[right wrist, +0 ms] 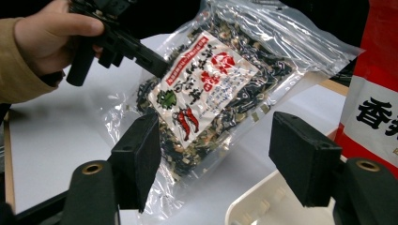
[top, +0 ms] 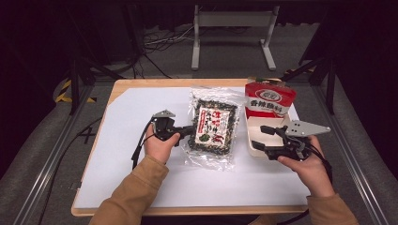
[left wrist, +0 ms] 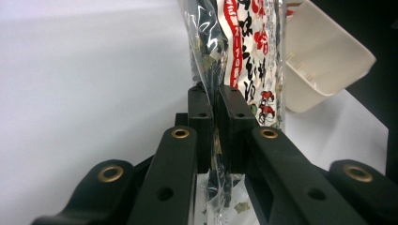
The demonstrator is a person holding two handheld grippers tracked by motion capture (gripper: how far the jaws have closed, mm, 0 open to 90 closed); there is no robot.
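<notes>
A clear bag of dark dried mix with a red and white label lies in the middle of the white sheet, beside the white tray. My left gripper is shut on the bag's left edge. In the left gripper view its jaws pinch the plastic film of the bag. In the right gripper view that held edge of the bag is lifted, with the left gripper on it. My right gripper hovers open over the tray's near end, with nothing between its pads.
A white plastic tray sits to the right of the bag, and a red and white pouch stands upright in its far end. The white sheet covers most of the wooden tabletop. A metal stand is on the floor beyond.
</notes>
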